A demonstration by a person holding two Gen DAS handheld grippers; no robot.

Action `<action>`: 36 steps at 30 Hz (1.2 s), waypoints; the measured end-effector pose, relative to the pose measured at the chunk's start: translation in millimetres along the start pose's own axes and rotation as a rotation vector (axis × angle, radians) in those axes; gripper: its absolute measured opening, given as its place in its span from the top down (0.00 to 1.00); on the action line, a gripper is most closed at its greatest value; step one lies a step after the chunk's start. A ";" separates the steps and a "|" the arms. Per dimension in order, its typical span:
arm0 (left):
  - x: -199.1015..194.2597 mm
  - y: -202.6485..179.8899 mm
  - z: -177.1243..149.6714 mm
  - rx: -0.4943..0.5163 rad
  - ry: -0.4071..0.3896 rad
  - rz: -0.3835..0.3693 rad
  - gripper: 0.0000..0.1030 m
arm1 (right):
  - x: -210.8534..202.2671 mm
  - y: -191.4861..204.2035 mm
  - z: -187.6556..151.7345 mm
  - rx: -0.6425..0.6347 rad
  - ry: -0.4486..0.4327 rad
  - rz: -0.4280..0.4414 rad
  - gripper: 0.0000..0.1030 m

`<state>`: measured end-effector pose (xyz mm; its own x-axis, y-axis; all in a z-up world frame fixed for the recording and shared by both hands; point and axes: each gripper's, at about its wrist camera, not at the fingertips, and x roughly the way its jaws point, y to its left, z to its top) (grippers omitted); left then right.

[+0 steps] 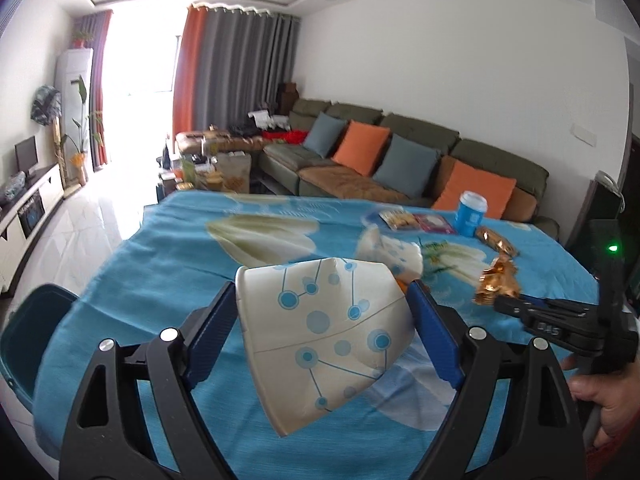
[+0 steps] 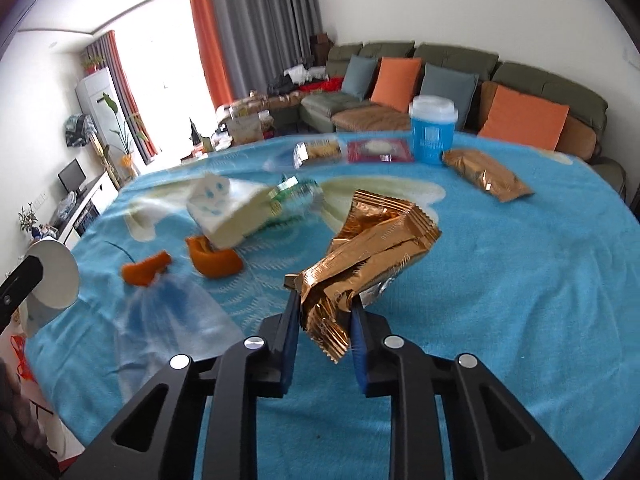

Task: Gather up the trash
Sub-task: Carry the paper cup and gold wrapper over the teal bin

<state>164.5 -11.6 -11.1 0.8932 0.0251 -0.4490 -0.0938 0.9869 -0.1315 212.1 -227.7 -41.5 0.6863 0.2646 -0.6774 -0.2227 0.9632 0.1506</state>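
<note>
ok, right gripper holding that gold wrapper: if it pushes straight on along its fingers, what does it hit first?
Likely the blue cloth itself: the right gripper, shut on the gold wrapper, points down at bare cloth just past it. The second gold packet and blue cup sit farther on, to the right. Depth is uncertain.

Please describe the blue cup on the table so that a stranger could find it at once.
Look at the table with the blue flowered cloth, along its far edge by the green sofa. The blue cup stands there between a red packet and a gold wrapper. It alone stands upright and has a white lid.
</note>
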 end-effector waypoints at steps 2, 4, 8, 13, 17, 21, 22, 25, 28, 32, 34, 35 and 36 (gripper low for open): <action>-8.8 7.6 2.2 0.004 -0.032 0.018 0.19 | -12.8 8.7 3.0 -0.020 -0.034 0.008 0.79; -17.2 14.0 3.9 0.010 -0.061 0.031 0.19 | -25.9 21.6 7.4 -0.047 -0.069 0.026 0.79; -32.4 29.1 6.7 0.009 -0.100 0.061 0.19 | -44.1 52.0 13.7 -0.113 -0.120 0.076 0.79; -52.8 49.9 7.8 0.005 -0.139 0.103 0.19 | -57.9 95.7 20.1 -0.193 -0.156 0.152 0.79; -71.0 69.9 5.5 -0.007 -0.170 0.138 0.19 | -58.8 125.8 20.9 -0.250 -0.151 0.213 0.79; -87.4 89.9 3.3 -0.024 -0.190 0.179 0.19 | -59.5 157.1 21.0 -0.307 -0.154 0.275 0.79; -91.3 94.4 2.6 -0.028 -0.194 0.190 0.19 | -59.9 164.1 20.6 -0.318 -0.154 0.288 0.79; -103.3 112.5 0.9 -0.050 -0.203 0.226 0.19 | -58.2 187.5 23.7 -0.358 -0.152 0.340 0.79; -117.1 132.8 -1.1 -0.076 -0.214 0.266 0.19 | -56.2 212.9 26.4 -0.406 -0.151 0.389 0.79; -135.9 157.5 -4.5 -0.099 -0.231 0.322 0.19 | -52.9 242.1 28.1 -0.454 -0.145 0.440 0.79; -143.7 172.8 -6.8 -0.116 -0.233 0.355 0.19 | -51.2 255.6 29.7 -0.479 -0.145 0.463 0.79; -147.2 179.8 -7.8 -0.123 -0.232 0.369 0.19 | -49.4 265.3 30.8 -0.492 -0.141 0.480 0.79; -151.2 188.0 -9.2 -0.131 -0.232 0.386 0.19 | -48.1 271.9 31.5 -0.502 -0.136 0.492 0.79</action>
<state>7.7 168.7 24.0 0.8551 0.4365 -0.2796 -0.4803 0.8701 -0.1106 140.4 23.0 54.7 0.4976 0.6978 -0.5152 -0.7977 0.6014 0.0441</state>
